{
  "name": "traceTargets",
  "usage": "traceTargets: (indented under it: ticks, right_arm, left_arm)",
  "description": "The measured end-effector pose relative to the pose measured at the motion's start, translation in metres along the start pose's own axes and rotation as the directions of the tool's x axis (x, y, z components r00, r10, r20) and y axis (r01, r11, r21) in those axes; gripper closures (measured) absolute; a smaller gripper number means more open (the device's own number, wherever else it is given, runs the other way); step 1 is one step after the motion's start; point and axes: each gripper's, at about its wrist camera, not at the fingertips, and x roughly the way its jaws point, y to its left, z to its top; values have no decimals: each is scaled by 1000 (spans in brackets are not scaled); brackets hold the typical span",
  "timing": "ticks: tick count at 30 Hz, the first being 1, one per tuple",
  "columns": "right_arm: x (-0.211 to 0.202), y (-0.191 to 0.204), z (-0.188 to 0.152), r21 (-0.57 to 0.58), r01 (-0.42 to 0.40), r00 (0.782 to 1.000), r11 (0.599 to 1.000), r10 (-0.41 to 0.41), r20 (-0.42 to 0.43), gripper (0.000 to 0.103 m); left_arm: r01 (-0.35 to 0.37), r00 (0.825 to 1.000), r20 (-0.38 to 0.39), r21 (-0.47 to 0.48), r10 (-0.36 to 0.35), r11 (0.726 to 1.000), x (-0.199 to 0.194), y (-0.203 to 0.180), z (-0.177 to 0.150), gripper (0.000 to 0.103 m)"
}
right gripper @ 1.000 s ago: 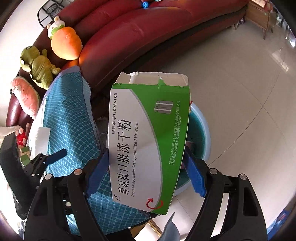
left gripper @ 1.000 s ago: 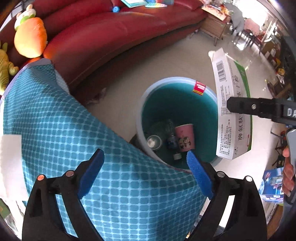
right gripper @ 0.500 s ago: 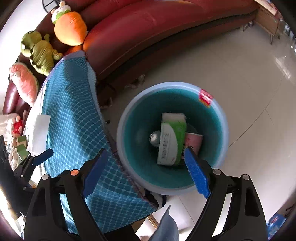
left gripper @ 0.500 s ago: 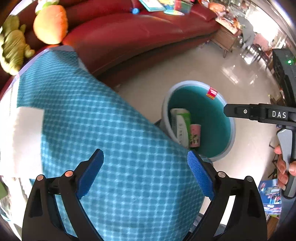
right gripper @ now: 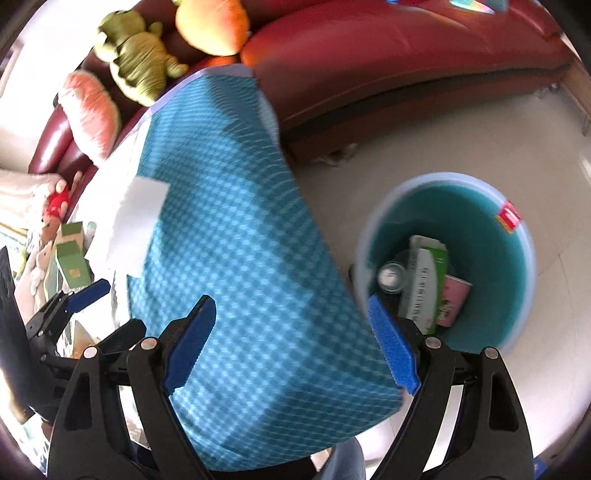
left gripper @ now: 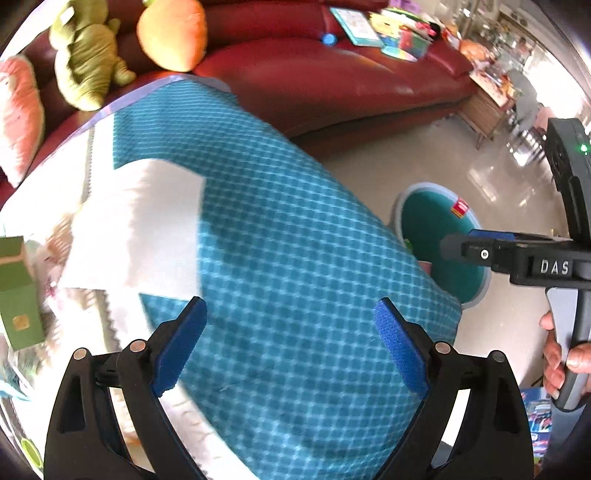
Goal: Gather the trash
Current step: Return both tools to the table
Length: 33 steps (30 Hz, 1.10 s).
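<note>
My left gripper [left gripper: 290, 306] hangs open over the teal checked tablecloth [left gripper: 295, 229], nothing between its blue pads. My right gripper [right gripper: 291, 302] is open too, empty, above the cloth's corner beside the teal bin [right gripper: 524, 258] on the floor. In the bin lie a green-and-white box [right gripper: 428, 280], a pink paper cup [right gripper: 456, 299] and a silvery can [right gripper: 391, 275]. A white sheet of paper [left gripper: 136, 229] lies on the cloth, with green boxes [right gripper: 74, 266] further left. The left wrist view shows the right gripper [left gripper: 465, 247] over the bin [left gripper: 443, 236], and a hand [left gripper: 557, 354] on its handle.
A red leather sofa [right gripper: 388, 55] curves behind the table and bin, with plush toys [right gripper: 136, 48] at its left end and books [left gripper: 354, 26] on the seat. Pale tiled floor [right gripper: 554, 369] surrounds the bin. A wooden side table [left gripper: 484, 110] stands at the far right.
The green-and-white box left my right gripper and dropped into the bin. Both grippers then swung left, away from the bin and over the table.
</note>
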Motion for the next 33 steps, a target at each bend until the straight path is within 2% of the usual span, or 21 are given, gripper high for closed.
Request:
traceTargets:
  ticks: [6, 10, 16, 21, 24, 31, 33]
  right_arm:
    - [8, 51, 4, -96, 17, 1000, 995, -19, -22, 19]
    - [18, 87, 13, -163, 24, 999, 986, -31, -40, 19]
    - [39, 148, 31, -261, 15, 996, 965, -36, -76, 19]
    - [56, 195, 37, -331, -1, 994, 943, -34, -102, 19]
    - [68, 222, 43, -373, -2, 993, 928, -44, -114, 19]
    - [89, 258, 62, -416, 4, 989, 909, -65, -133, 19]
    - [93, 263, 63, -424, 0, 988, 906, -65, -137, 19]
  left_arm:
    - [-48, 999, 8, -44, 49, 998, -25, 42, -7, 11]
    - [-101, 994, 23, -104, 104, 989, -43, 87, -9, 11]
    - [-173, 983, 17, -235, 183, 956, -63, 166, -11, 11]
    - [-242, 965, 10, -348, 262, 906, -73, 227, -7, 11]
    - [-258, 959, -6, -426, 282, 867, -69, 254, 0, 11]
    - [-312, 938, -33, -509, 344, 803, -47, 287, 17, 11]
    - [-349, 925, -47, -503, 378, 790, -40, 292, 17, 11]
